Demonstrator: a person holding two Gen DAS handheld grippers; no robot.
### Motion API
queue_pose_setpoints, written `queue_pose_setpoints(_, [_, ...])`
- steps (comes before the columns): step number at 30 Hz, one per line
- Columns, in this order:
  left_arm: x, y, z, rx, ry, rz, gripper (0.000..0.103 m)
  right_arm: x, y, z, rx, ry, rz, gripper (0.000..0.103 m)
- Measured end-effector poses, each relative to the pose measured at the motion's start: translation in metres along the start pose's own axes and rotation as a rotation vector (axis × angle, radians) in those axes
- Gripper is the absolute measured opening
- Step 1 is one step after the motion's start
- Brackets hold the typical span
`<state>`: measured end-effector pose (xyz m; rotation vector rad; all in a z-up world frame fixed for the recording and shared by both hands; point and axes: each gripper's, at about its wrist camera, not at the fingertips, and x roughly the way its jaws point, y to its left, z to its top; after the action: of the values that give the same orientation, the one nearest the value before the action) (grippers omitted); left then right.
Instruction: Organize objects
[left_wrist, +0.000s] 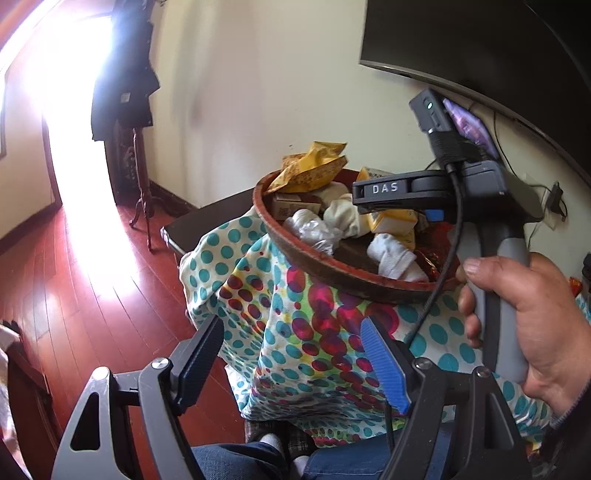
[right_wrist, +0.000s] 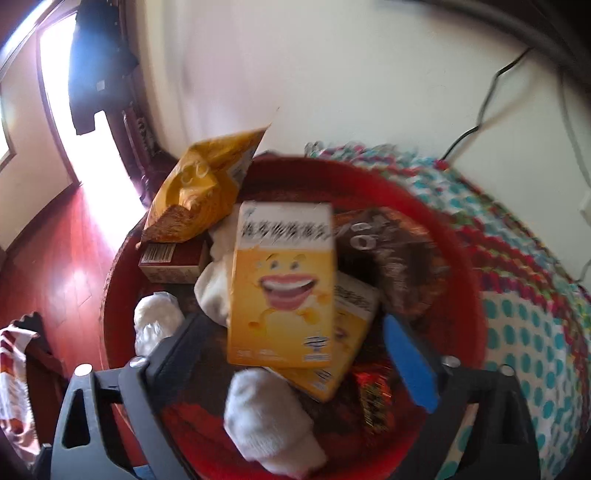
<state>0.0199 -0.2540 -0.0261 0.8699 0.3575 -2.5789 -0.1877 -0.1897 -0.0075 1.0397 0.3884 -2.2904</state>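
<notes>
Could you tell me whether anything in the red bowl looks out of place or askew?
Yes: the bowl holds a jumble. White socks lie among snack packets, and the yellow smiling-face box sits tilted atop another box, not flat.
</notes>
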Motion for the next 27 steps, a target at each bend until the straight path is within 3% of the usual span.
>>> queue_pose_setpoints(2, [-0.002, -0.006, 0.000, 0.021, -0.010, 0.005, 0.079, -0.017, -0.004, -0.007, -0.015, -0.042, -0.021, 0.101])
queue_pose_setpoints(7, [-0.015, -0.019, 0.000, 0.062, -0.080, 0.013, 0.079, -0.066, -0.018, -0.030, -0.081, -0.157, -0.219, 0.103])
queue_pose_setpoints(9, [-0.022, -0.026, 0.002, 0.085, -0.107, 0.023, 0.079, -0.082, -0.023, -0.038, -0.097, -0.193, -0.241, 0.103])
queue_pose_setpoints(12, [-0.034, -0.033, 0.008, 0.077, -0.113, 0.023, 0.080, -0.106, -0.034, -0.048, -0.105, -0.214, -0.247, 0.103])
queue_pose_setpoints(16, [-0.058, -0.050, 0.017, 0.113, -0.165, 0.089, 0.083, -0.139, -0.052, -0.055, -0.053, -0.254, -0.200, 0.103])
queue_pose_setpoints(19, [-0.077, -0.061, 0.022, 0.121, -0.192, 0.072, 0.083, -0.167, -0.054, -0.059, -0.044, -0.291, -0.200, 0.103])
queue_pose_setpoints(22, [-0.090, -0.068, 0.023, 0.117, -0.170, 0.015, 0.083, -0.191, -0.056, -0.061, -0.045, -0.302, -0.217, 0.103])
queue_pose_setpoints(27, [-0.103, -0.076, 0.019, 0.114, -0.140, -0.006, 0.083, -0.213, -0.066, -0.076, 0.001, -0.301, -0.193, 0.103])
